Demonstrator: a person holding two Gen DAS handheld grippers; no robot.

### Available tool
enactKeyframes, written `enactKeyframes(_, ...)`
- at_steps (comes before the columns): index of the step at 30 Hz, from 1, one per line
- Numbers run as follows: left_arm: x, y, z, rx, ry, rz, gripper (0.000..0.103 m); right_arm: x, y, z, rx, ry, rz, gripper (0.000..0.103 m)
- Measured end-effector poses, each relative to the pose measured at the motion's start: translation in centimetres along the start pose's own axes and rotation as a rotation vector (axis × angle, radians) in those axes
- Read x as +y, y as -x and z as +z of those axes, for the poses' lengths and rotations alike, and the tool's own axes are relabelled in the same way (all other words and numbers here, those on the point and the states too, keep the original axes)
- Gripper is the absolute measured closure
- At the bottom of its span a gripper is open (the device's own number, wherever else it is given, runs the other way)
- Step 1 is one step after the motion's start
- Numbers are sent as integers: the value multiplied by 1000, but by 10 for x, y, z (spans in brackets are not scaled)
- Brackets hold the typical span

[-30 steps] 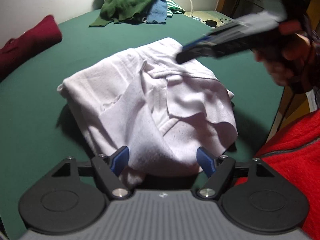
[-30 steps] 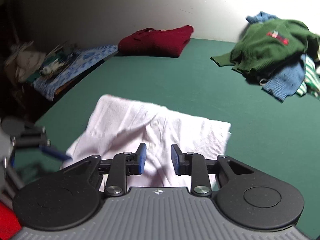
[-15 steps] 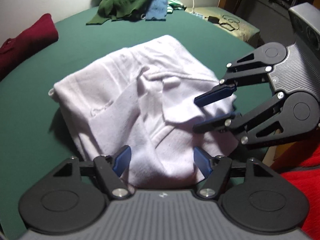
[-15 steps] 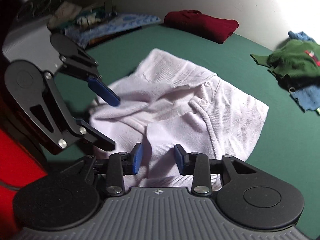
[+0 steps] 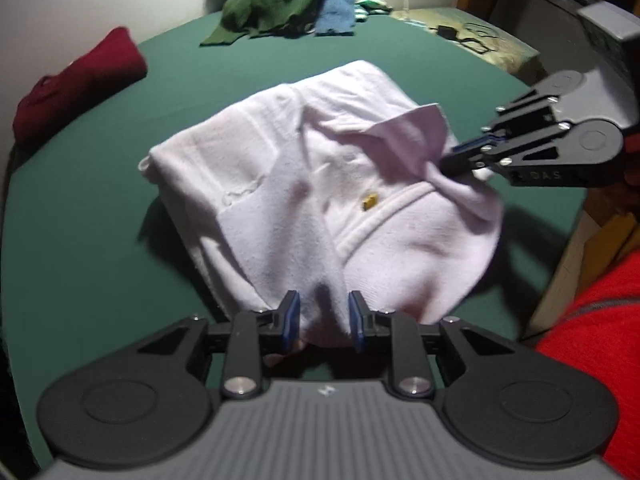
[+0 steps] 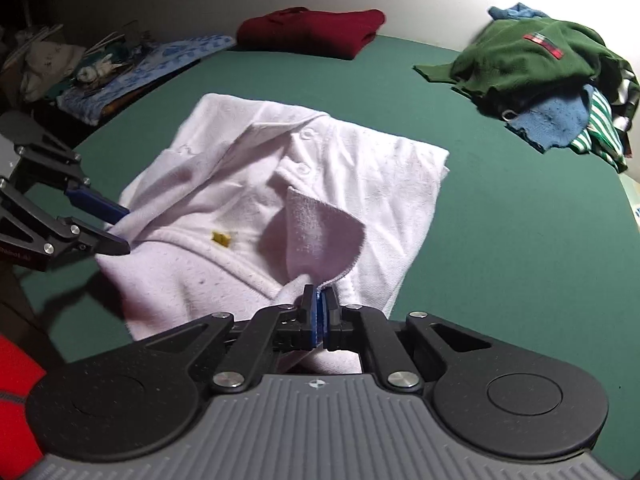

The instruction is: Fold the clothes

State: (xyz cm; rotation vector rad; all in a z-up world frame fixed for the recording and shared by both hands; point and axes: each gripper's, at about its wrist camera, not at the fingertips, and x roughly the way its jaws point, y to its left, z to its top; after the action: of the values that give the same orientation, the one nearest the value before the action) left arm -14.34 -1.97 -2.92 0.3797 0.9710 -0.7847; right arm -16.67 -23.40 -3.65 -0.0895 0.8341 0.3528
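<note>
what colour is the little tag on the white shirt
Yellow tag on the white shirt, clearest in the right wrist view.

white polo shirt (image 5: pixel 320 184): partly folded, collar showing, small yellow mark near the placket, lying rumpled mid-bench, near edge and one collar flap lifting off the green bench (image 5: pixel 256 68).

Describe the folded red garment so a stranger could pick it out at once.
Start from the green table, with the white polo shirt in the middle. Look past the shirt to the far edge by the wall: the dark red garment lies there alone. Unlike the jumbled heap under the green sweater, it is one neatly folded block.
</note>
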Motion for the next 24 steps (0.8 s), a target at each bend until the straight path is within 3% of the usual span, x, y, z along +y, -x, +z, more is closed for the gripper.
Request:
enactKeyframes(2,-5,7,0,0,-32,-7,76,-4,3,-1,-3,-16,-6,96)
enactKeyframes(3,-6,10,1,-9,-40,0,75,-6,6,1,-16,-23,-10,89)
enactKeyframes(4,-7,13,3,-21,-46,6,74,-9,9,3,-37,-44,-19,74)
enactKeyframes(6,-7,16,9,-56,-34,12,66,-8,9,8,-58,-56,-11,60)
enactKeyframes(11,-4,1,24,-86,-7,43,49,4,-1,17,-75,-39,48,67)
enactKeyframes(15,17,-9,17,-55,88,70,47,13,-7,23,-85,-24,93,69)
enactKeyframes(18,29,-2,7,-64,154,47,36,15,-4,14,-57,8,91,70)
enactKeyframes(24,32,1,-4,-67,214,-62,37,18,3,-4,-1,73,87,69)
